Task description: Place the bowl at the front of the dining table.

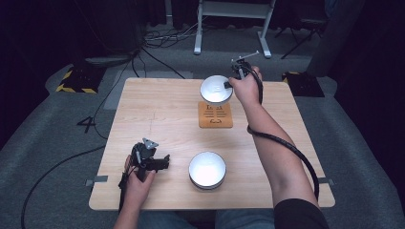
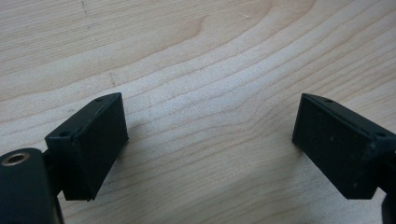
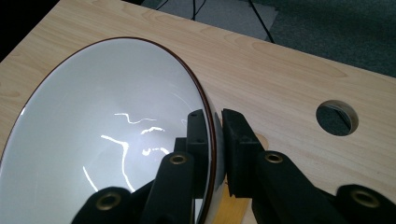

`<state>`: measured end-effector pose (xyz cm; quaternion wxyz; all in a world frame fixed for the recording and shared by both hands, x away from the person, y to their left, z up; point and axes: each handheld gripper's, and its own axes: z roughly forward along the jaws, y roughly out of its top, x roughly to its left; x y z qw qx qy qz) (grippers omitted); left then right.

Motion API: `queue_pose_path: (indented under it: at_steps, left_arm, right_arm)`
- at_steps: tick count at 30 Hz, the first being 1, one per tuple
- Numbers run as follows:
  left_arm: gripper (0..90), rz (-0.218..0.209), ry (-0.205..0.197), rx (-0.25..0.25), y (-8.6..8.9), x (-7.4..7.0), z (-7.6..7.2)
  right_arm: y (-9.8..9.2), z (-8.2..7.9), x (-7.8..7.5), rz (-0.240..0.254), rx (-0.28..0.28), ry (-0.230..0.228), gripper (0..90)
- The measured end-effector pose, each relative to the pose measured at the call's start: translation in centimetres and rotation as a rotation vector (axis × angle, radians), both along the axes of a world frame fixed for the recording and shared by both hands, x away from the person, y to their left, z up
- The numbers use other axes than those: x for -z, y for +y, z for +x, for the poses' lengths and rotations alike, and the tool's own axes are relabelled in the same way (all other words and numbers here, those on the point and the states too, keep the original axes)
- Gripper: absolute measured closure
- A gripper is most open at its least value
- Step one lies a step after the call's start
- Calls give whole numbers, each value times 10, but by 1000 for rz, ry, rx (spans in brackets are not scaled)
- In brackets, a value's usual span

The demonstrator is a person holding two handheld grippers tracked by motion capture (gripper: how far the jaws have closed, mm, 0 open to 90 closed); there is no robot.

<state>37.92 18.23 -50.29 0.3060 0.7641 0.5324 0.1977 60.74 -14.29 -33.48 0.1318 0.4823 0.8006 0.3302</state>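
Observation:
A white bowl with a thin brown rim (image 1: 216,88) (image 3: 107,135) hangs over the far middle of the table, just above an orange-brown wooden coaster (image 1: 215,115). My right gripper (image 1: 229,85) (image 3: 215,140) is shut on its rim, one jaw inside the bowl and one outside. A stack of white bowls (image 1: 207,170) sits near the front edge. My left gripper (image 1: 162,162) (image 2: 210,140) rests low over the bare wood at the front left, jaws wide open with nothing between them.
The light wooden table (image 1: 162,114) has a round cable hole (image 3: 337,117) near its far edge. Grey carpet, cables and a desk frame (image 1: 232,24) lie beyond the table. A cable (image 1: 286,143) trails along the right forearm.

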Motion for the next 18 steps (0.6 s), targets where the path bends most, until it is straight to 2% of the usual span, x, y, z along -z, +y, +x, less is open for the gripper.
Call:
queue_pose_path:
  at_steps: [13,18]
  left_arm:
    - [101,-1,1,-3,0,0,0]
    - [101,0,2,-2,0,0,0]
  right_arm:
    - [-11,12,22,24,79,42,823]
    - [-13,13,34,30,88,59,823]
